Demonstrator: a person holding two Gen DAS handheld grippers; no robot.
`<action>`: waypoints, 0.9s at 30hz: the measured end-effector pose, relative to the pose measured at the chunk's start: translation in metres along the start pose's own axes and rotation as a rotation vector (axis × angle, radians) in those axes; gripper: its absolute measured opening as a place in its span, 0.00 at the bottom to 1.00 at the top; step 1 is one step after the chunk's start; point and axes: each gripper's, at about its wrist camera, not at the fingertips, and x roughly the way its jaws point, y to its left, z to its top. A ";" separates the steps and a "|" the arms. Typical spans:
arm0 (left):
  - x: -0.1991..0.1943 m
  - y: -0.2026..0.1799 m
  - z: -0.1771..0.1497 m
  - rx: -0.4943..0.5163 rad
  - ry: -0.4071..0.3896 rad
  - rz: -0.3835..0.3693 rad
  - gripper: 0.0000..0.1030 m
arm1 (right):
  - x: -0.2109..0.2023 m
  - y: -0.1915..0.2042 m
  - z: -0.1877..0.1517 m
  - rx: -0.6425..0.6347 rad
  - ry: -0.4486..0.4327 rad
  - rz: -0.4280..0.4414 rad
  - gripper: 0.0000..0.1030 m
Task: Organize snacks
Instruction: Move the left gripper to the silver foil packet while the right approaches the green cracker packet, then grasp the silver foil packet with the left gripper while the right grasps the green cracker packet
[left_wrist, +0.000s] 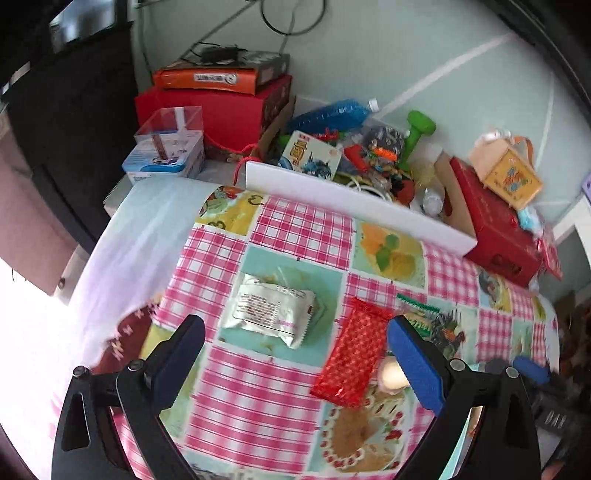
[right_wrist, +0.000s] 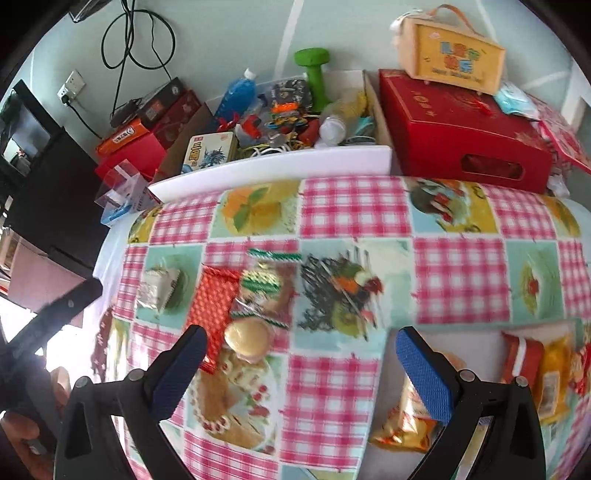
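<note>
**Both grippers spread above the snack table**

Your left gripper (left_wrist: 295, 339) hangs with jaws wide apart, nothing between them. Silver packet (left_wrist: 271, 308) lies flat on the checked tablecloth (left_wrist: 258, 398), ahead and between the fingers. Red mesh-pattern packet (left_wrist: 351, 358) sits just beside your blue right-hand pad (left_wrist: 417, 365).

Your right gripper (right_wrist: 299, 354) is likewise spread and empty. Round pastry in clear wrap (right_wrist: 247, 338) lies near its left finger; orange snack bag (right_wrist: 406, 424) shows partly behind the right finger. White tray (right_wrist: 273, 168) of clutter stands at the far edge.
</note>
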 end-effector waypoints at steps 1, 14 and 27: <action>0.003 0.003 0.005 0.004 0.025 0.002 0.96 | 0.003 0.002 0.006 0.003 0.012 0.006 1.00; 0.081 0.021 0.013 -0.042 0.214 -0.004 0.96 | 0.088 0.030 0.031 -0.012 0.173 -0.075 0.87; 0.128 0.021 0.008 -0.033 0.267 0.037 0.96 | 0.131 0.038 0.028 -0.074 0.189 -0.182 0.69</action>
